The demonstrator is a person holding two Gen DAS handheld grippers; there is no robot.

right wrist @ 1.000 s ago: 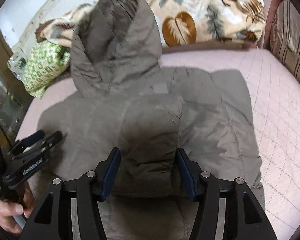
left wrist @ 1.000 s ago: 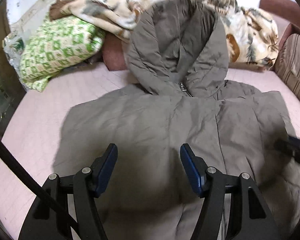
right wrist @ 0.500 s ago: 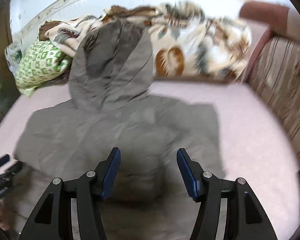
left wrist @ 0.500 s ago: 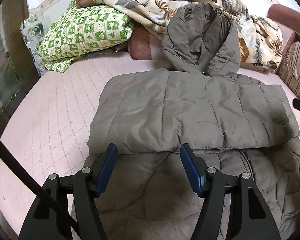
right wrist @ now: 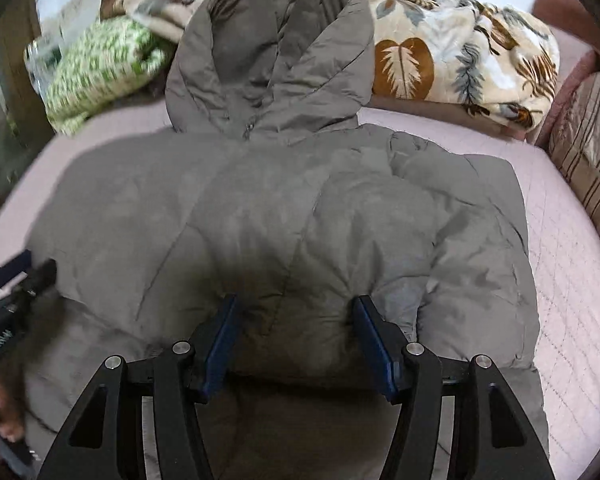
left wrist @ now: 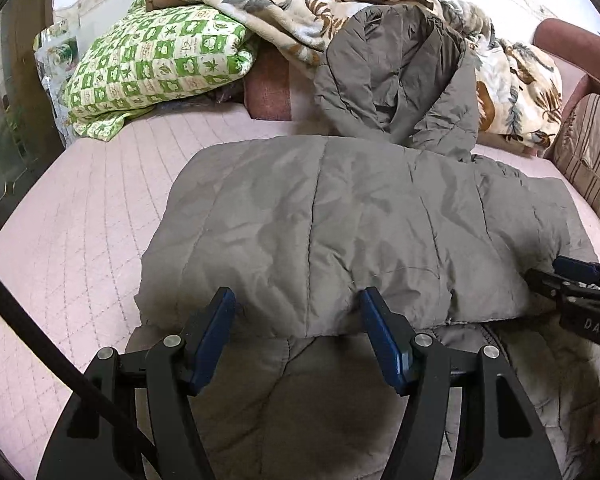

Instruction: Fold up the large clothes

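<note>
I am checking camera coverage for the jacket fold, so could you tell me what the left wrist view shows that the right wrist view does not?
Only the left wrist view shows the left gripper over the folded hem and the checks on the green pillow sharply. Only the right wrist view shows the zipper pull under the hood and the right gripper. Both show the grey jacket, the leaf-print blanket and the pink mattress.

Both wrist views look steeply down, close over one jacket (left wrist: 352, 232).

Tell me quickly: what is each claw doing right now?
Left claw: open, over the folded grey coat, gripping nothing.
Right claw: open, coat bulging between its fingers, not clamped.
</note>
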